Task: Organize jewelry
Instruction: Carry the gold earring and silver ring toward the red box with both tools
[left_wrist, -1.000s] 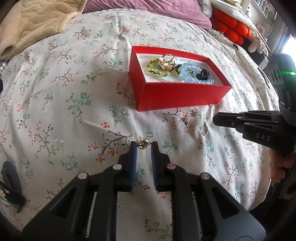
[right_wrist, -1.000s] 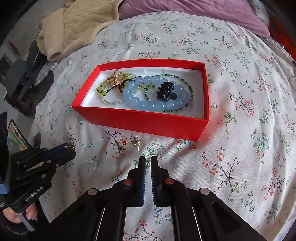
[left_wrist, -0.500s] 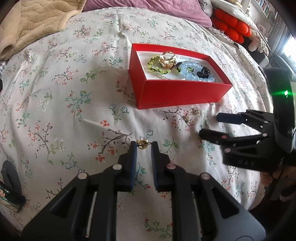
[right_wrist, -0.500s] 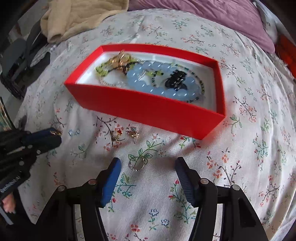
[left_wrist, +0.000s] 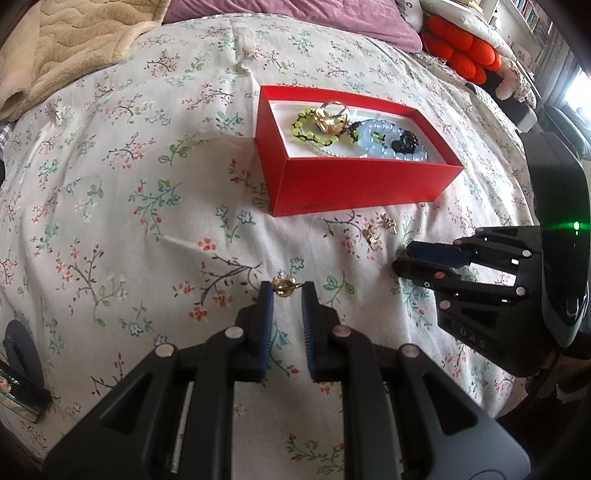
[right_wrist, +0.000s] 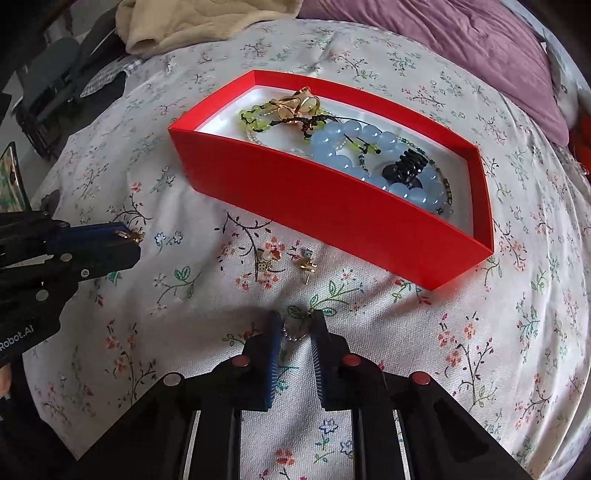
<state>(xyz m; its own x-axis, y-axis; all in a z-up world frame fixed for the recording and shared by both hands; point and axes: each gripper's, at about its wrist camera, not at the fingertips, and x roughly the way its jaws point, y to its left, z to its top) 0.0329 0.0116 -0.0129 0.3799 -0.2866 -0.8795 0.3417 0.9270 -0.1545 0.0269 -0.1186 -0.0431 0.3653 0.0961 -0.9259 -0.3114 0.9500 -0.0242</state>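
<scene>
The right gripper (left_wrist: 402, 260) has the letters "DAS" on its black side, low down in the left wrist view; the letters are faint. The left gripper (right_wrist: 135, 243) has "Robot.AI" in white on its black body at the left edge of the right wrist view; the start of the word is cut off. The red box (left_wrist: 354, 184) has a tiny line of print on its front wall, too small to read.

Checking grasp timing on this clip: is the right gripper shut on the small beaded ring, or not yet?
Not yet shut. The right gripper straddles the beaded ring on the bedspread, with gaps visible between the ring and both pads.
</scene>
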